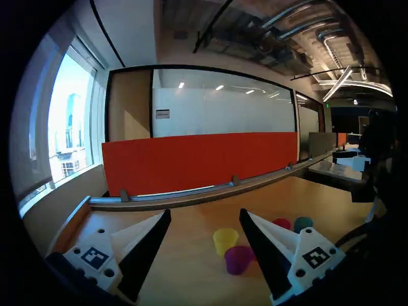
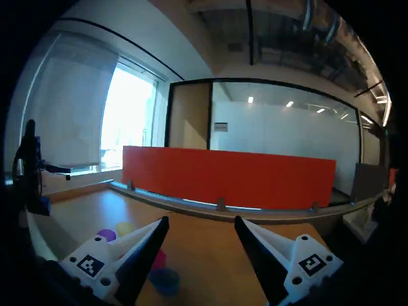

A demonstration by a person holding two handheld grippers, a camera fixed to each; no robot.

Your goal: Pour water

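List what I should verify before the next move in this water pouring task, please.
1. Left tongs open and empty: ok.
2. Right tongs open and empty: ok.
3. Yellow cup and purple cup upright on the table: ok.
4. Red cup and teal cup upright: ok, as far as they show.
5. Which cup holds water: cannot tell.
6. A cup grasped for pouring: not ok, none is held yet.
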